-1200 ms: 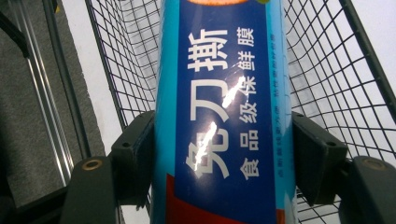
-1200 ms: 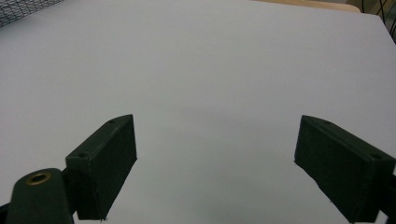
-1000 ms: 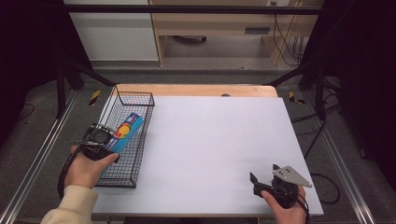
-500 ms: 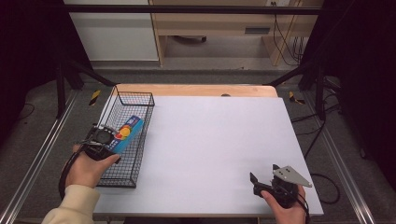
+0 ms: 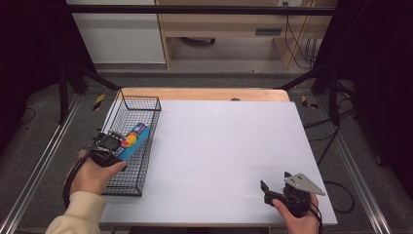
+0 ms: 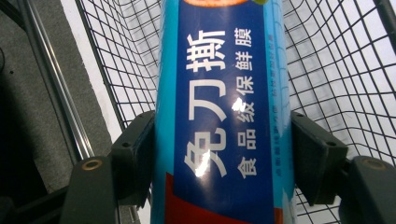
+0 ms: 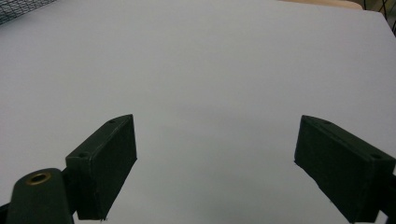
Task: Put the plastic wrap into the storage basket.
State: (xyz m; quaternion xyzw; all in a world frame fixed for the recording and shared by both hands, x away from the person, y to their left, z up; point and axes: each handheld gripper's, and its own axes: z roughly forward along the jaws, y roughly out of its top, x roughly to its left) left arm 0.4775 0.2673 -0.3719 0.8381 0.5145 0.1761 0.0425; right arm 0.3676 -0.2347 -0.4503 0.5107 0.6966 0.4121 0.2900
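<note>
Blue box [image 5: 130, 141] clamped in left tool [image 5: 113, 146] over wire basket [image 5: 127, 187] at white desk [image 5: 219, 146] left edge; right tool [image 5: 272, 191] gapes empty; grey floor [image 5: 44, 126] around.

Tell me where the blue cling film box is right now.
The blue box sits at the left of the high view, clamped between the left gripper's jaws over the black wire basket at the table's left edge.

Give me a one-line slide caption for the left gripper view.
Left tool clamps a blue box over a wire basket.
</note>
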